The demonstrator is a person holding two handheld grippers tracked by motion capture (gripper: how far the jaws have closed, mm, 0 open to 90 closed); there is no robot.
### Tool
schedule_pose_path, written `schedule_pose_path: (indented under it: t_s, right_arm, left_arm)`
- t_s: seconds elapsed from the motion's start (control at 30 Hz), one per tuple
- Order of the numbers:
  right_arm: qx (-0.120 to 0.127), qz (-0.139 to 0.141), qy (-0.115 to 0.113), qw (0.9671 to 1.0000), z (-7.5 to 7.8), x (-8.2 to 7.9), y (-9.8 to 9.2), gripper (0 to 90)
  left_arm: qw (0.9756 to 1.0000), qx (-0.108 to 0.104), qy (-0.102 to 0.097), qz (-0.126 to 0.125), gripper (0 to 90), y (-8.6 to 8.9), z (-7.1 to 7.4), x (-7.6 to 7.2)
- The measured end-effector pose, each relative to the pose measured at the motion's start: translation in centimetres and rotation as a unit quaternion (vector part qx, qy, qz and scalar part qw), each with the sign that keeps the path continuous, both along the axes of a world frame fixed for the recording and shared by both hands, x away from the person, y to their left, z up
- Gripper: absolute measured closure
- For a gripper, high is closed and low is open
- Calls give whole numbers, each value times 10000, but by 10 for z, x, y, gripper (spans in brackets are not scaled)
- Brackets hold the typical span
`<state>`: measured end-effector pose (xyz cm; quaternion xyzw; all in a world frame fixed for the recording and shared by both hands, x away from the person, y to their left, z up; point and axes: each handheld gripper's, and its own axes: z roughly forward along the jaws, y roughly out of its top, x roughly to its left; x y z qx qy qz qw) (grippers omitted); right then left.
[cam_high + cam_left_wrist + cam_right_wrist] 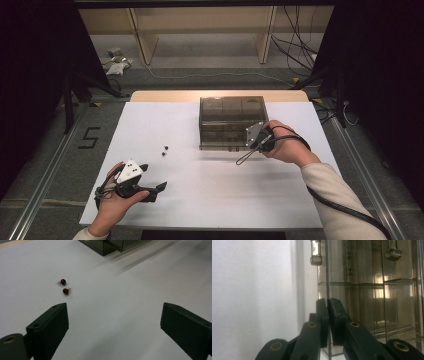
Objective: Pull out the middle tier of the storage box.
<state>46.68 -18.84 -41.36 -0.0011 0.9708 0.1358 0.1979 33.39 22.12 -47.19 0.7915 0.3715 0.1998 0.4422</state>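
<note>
Here the right gripper (328, 315) pinches the drawer front (327, 277) of the smoky box (232, 122); earrings (64, 286) lie upper left of the left gripper (113, 322) (jaws spread, empty).

The counter (165, 197) carries a white cover over a pale wooden top, a strip of which (165, 95) shows bare along the far edge. The floor (47, 165) is grey carpet, marked with a dark numeral five (89, 137) to the left. Metal rails (42, 192) run along the floor on both sides of the counter. Black curtains (30, 55) close off the left and right. Beyond the counter stands a light wooden frame (145, 42) with two uprights. Loose cables (295, 47) trail across the floor at far right; small clutter (116, 60) lies at far left. Lighting is even, from overhead.
</note>
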Motion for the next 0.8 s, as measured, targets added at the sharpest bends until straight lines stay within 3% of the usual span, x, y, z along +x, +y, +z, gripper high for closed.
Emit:
schedule_pose_path:
  t_s: [0.8]
  right_arm:
    - [74, 62, -43, 9999, -3, -8, -2, 870]
  left_arm:
    - [10000, 27, -36, 13, 82, 0, 0, 0]
